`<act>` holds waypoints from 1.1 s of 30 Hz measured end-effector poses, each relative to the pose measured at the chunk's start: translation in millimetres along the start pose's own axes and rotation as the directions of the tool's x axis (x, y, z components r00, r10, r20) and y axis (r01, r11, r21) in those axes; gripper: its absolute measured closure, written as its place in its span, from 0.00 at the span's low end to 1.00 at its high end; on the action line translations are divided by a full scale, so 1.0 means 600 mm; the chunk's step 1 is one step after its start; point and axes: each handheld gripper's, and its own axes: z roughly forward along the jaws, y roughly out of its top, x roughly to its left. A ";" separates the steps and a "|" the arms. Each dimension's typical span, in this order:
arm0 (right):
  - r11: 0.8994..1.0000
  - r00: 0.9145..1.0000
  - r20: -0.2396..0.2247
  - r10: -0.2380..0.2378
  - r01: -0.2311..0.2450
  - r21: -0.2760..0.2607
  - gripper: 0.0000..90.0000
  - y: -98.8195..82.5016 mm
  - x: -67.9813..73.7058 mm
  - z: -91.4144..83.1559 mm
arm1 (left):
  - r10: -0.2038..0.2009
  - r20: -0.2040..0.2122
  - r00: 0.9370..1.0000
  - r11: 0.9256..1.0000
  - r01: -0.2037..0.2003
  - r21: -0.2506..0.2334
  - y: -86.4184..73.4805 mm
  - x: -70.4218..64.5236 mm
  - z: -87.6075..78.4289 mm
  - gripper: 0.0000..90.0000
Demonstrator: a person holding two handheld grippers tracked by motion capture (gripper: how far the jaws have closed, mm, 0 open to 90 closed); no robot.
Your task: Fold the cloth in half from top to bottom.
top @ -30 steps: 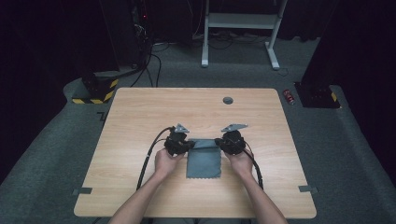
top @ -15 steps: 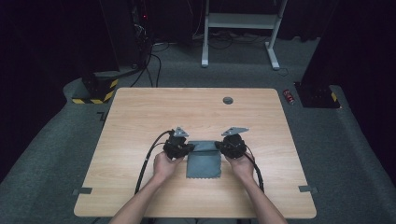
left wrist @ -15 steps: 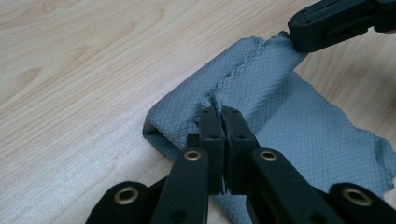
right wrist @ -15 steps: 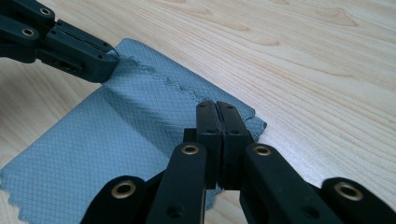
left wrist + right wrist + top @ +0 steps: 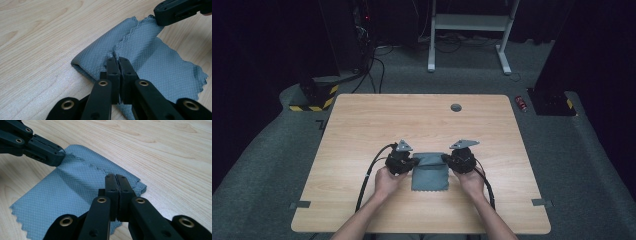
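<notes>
Cloth [image 5: 430, 172] lies on the table [image 5: 362, 125] toward the person's edge, a grey-blue piece with a scalloped hem, partly folded so that one layer lies over another. Left gripper [image 5: 408, 162] sits at the cloth's 10 o'clock corner in the high view, right gripper [image 5: 452, 161] at its 2 o'clock corner. In the left gripper view the left gripper [image 5: 117, 59] has its jaws pressed fully together, pinching the hem of the upper layer of the cloth [image 5: 150, 60]; the right gripper's tip bites the same hem at 1 o'clock (farther off). In the right gripper view the right gripper [image 5: 115, 177] is likewise closed tight on the folded edge of the cloth [image 5: 75, 187], with the left gripper's tip on the hem at 10 o'clock. Both hands rest low on the table behind the grippers, cables trailing toward 6 o'clock. A small dark disc [image 5: 456, 107] lies at the table's 12 o'clock side, well apart from the cloth.
</notes>
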 end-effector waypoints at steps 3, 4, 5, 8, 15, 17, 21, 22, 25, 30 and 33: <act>1.000 1.000 0.001 -0.006 0.006 -0.001 0.99 -0.003 0.002 -0.002 | -0.004 0.004 1.000 1.000 0.004 -0.011 -0.001 -0.002 -0.004 0.98; 1.000 1.000 -0.001 -0.002 0.002 -0.001 0.99 -0.004 0.003 -0.003 | 0.000 0.005 1.000 1.000 0.000 -0.014 -0.001 -0.003 -0.005 0.98; 1.000 1.000 -0.001 -0.002 0.002 -0.001 0.99 -0.004 0.003 -0.003 | 0.000 0.005 1.000 1.000 0.000 -0.014 -0.001 -0.003 -0.005 0.98; 1.000 1.000 -0.005 -0.001 0.001 -0.008 0.99 -0.008 0.003 -0.005 | 0.011 0.006 1.000 1.000 -0.011 -0.018 -0.002 -0.007 -0.009 0.98; 1.000 1.000 -0.008 0.001 -0.001 -0.015 0.99 -0.012 0.003 -0.014 | 0.013 0.015 1.000 1.000 -0.013 -0.025 -0.003 -0.012 -0.010 0.98; 1.000 1.000 -0.011 0.004 -0.004 -0.020 0.99 -0.014 0.003 -0.016 | 0.017 0.019 1.000 1.000 -0.016 -0.023 -0.006 -0.016 -0.010 0.98; 1.000 1.000 -0.015 0.001 -0.001 -0.021 0.99 -0.017 0.006 -0.018 | 0.017 0.018 1.000 1.000 -0.017 -0.022 -0.008 -0.017 -0.012 0.98; 1.000 1.000 -0.016 0.001 -0.002 -0.022 0.99 -0.018 0.007 -0.018 | 0.016 0.021 1.000 1.000 -0.016 -0.022 -0.009 -0.018 -0.013 0.98; 1.000 1.000 -0.021 0.002 -0.002 -0.025 0.99 -0.023 0.010 -0.022 | 0.020 0.023 1.000 1.000 -0.019 -0.022 -0.011 -0.020 -0.015 0.98; 0.999 1.000 -0.027 -0.003 0.002 -0.033 0.99 -0.028 0.014 -0.029 | 0.021 0.029 0.999 0.999 -0.020 -0.026 -0.016 -0.025 -0.017 0.98; 1.000 1.000 -0.030 -0.010 0.009 -0.030 0.99 -0.032 0.019 -0.032 | 0.022 0.029 0.999 1.000 -0.021 -0.022 -0.018 -0.026 -0.018 0.98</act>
